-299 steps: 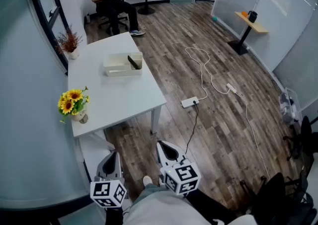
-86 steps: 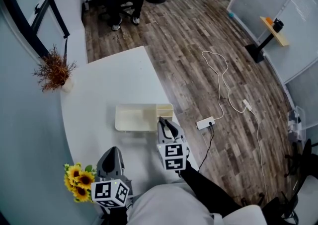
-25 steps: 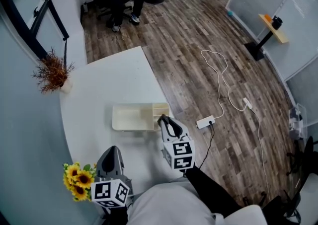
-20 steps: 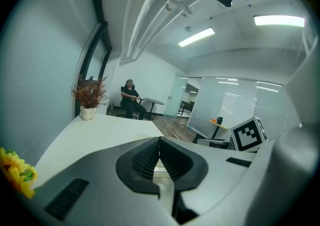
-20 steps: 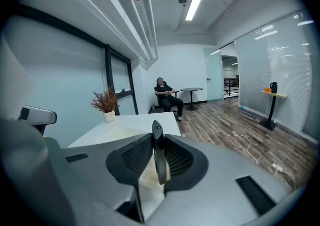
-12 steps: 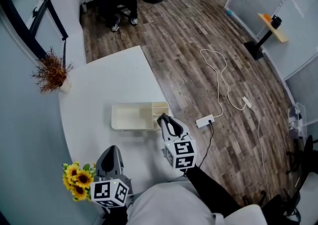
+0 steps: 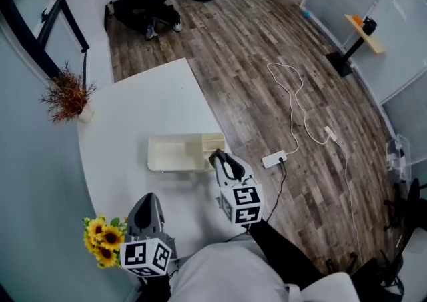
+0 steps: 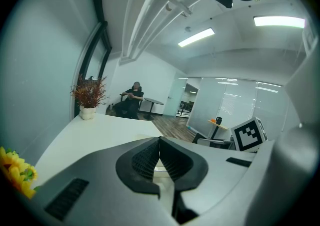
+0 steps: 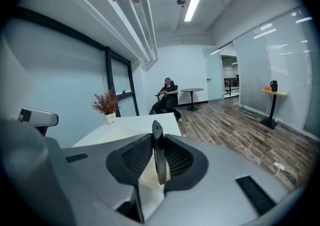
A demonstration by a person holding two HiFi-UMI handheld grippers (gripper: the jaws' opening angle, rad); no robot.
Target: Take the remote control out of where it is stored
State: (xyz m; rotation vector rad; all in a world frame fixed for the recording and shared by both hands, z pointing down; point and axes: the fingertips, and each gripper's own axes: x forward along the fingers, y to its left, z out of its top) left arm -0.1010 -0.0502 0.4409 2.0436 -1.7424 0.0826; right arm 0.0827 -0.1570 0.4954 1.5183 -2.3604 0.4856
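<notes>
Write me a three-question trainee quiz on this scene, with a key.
1. True or false: the right gripper has its jaws shut on the remote control.
2. Fill in: the cream storage box stands on the ____ table.
3. What is between the jaws of the left gripper? A. the remote control B. nothing C. the storage box
Key: 1 true; 2 white; 3 B.

Left gripper (image 7: pixel 148 198) closed, right gripper (image 7: pixel 215 156) clamped, both tilted down.
</notes>
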